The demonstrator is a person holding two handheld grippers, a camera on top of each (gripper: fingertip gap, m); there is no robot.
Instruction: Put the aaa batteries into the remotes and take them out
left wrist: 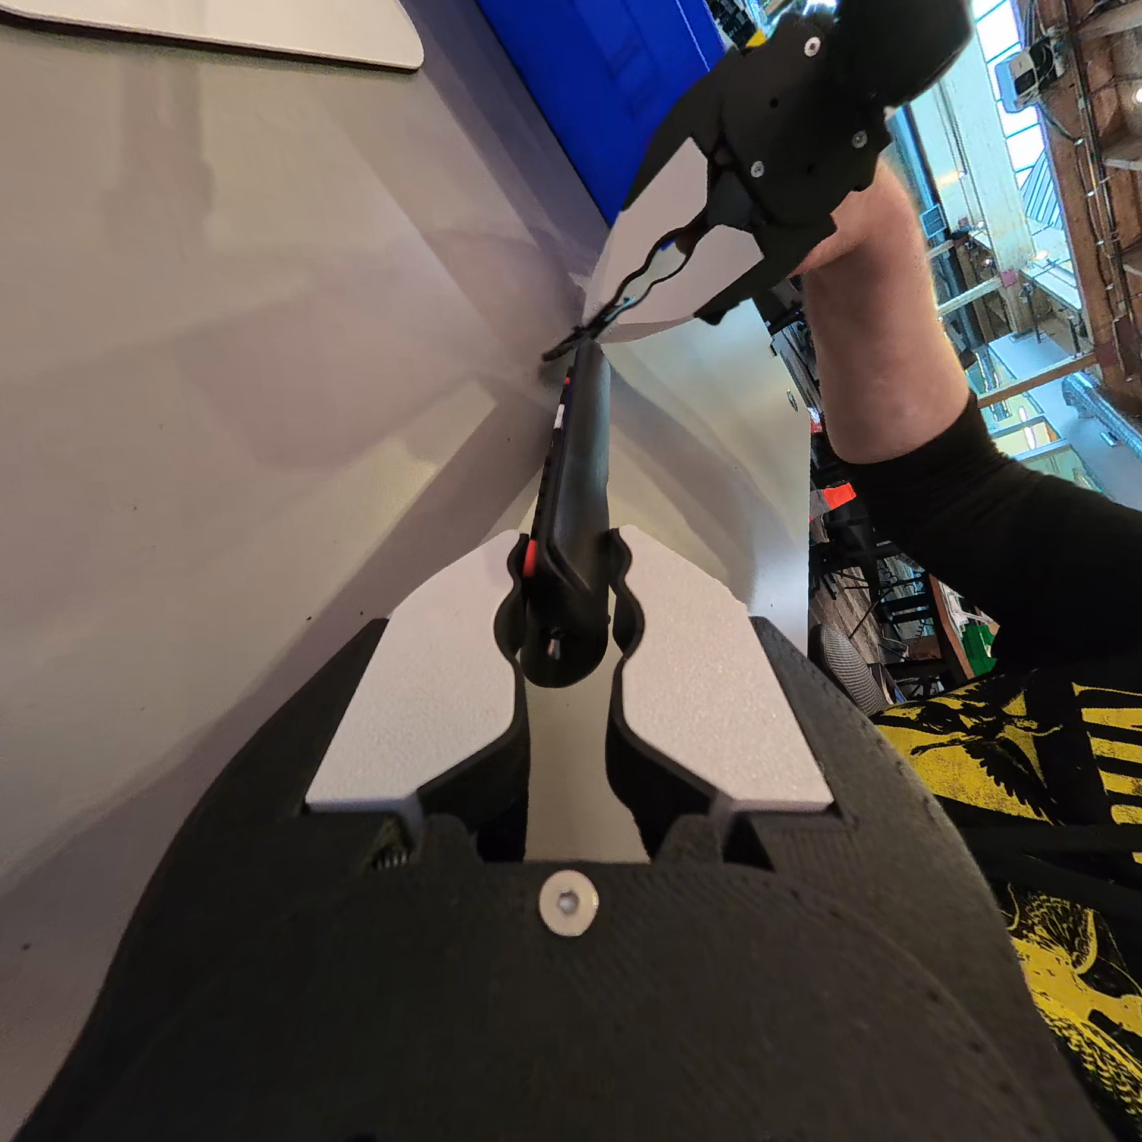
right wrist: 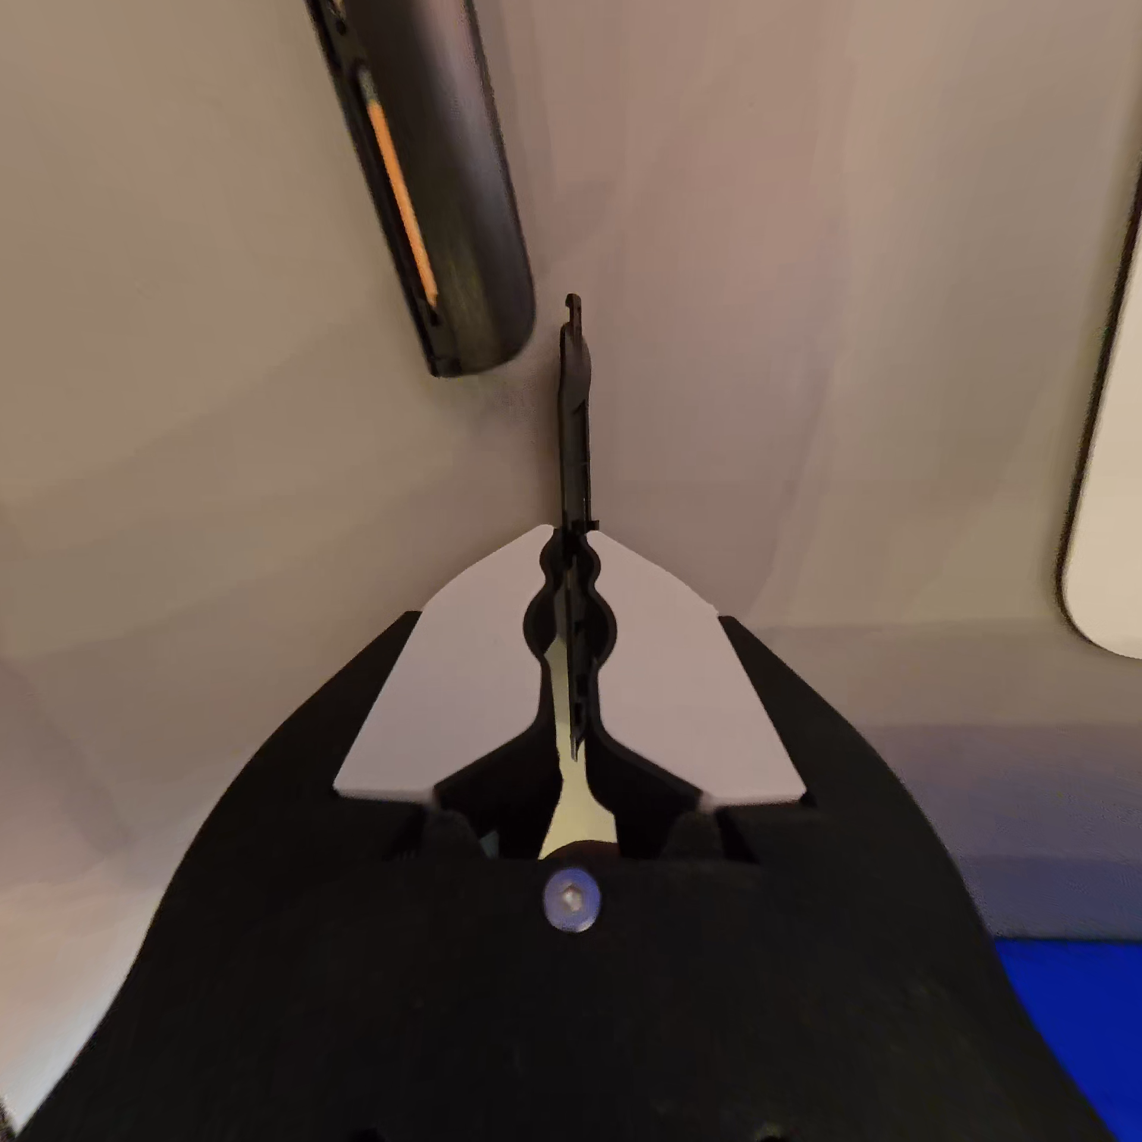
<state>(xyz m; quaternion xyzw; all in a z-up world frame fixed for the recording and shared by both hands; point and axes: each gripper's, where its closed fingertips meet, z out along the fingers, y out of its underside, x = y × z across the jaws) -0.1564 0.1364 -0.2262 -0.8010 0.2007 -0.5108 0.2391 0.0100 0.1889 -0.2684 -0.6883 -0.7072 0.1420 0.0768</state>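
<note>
Table, grey and glossy, fills the left of my left wrist view, with a pale mat lying at the upper left corner. At centre my left gripper is clenched on the near end of a black remote, held on edge so that it runs away from me toward mid-frame; small red and white buttons show along its left side. At its far tip I see the right gripper, upper right of centre, pinching a thin black cover just beside that tip; whether they touch I cannot tell. A blue panel sits at the top.

In my right wrist view the remote hangs in the upper left, with an orange strip showing through a slot along its side. At centre the right gripper is closed on the cover, which stands edge-on and just beside the remote's rounded end. The pale mat lies at the right edge.
</note>
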